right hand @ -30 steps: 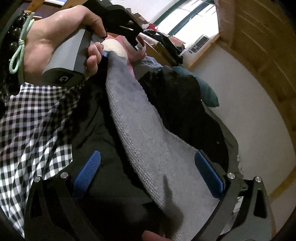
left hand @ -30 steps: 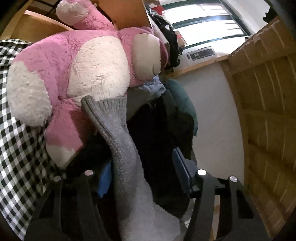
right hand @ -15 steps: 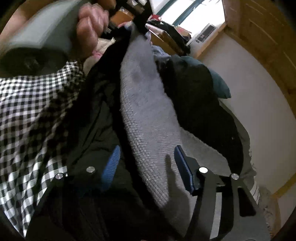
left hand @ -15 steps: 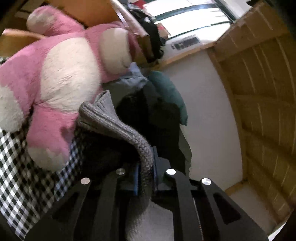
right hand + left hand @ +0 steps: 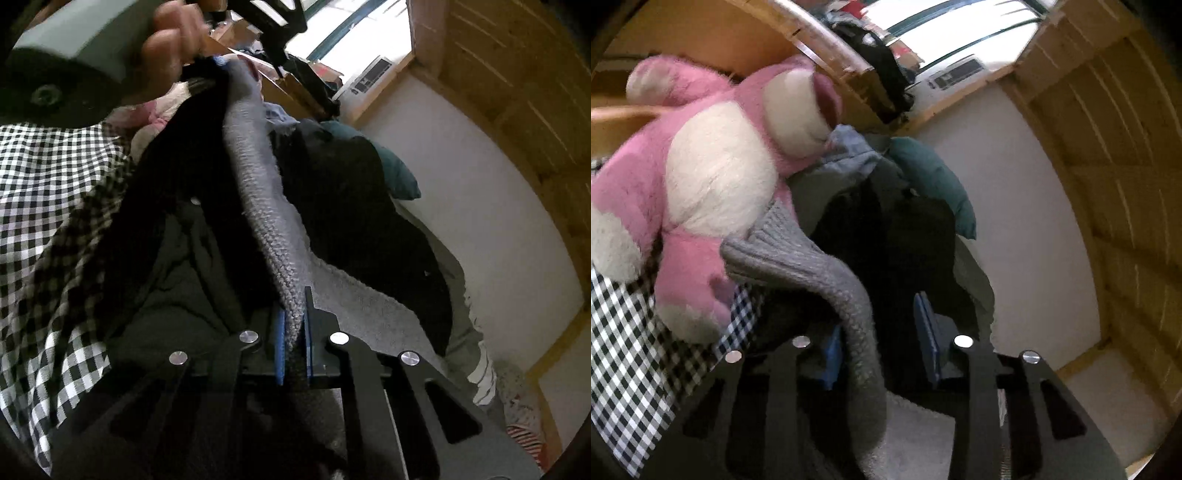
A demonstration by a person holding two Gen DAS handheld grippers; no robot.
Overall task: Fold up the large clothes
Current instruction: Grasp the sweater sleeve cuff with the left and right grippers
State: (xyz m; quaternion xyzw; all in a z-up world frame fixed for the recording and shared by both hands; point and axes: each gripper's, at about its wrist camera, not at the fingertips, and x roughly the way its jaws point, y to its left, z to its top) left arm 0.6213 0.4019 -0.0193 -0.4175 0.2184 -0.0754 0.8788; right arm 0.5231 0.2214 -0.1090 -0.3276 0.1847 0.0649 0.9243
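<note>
A grey knitted sweater sleeve [image 5: 849, 295] with a ribbed cuff [image 5: 768, 251] runs up between the fingers of my left gripper [image 5: 881, 343]. Its jaws are opening: the sleeve leans on the left blue pad [image 5: 833, 354], and the right pad [image 5: 927, 332] stands apart from it. In the right wrist view the same grey sleeve [image 5: 255, 192] stretches from the raised left gripper [image 5: 218, 66], held by a hand [image 5: 166, 48], down to my right gripper [image 5: 294, 339], which is shut on the knit. Black clothing [image 5: 177, 266] lies under the sleeve.
A big pink and white plush toy [image 5: 713, 166] lies on a black-and-white checked cloth [image 5: 628, 332] at the left. A heap of dark clothes [image 5: 894, 236] and a teal cushion [image 5: 934, 184] lie ahead. A white wall [image 5: 1027, 221] and wooden panelling [image 5: 1126, 166] close the right side.
The left gripper closed on the grey sleeve and lifted it, and its jaws have now parted again. The right gripper went from wide open to shut on the sleeve.
</note>
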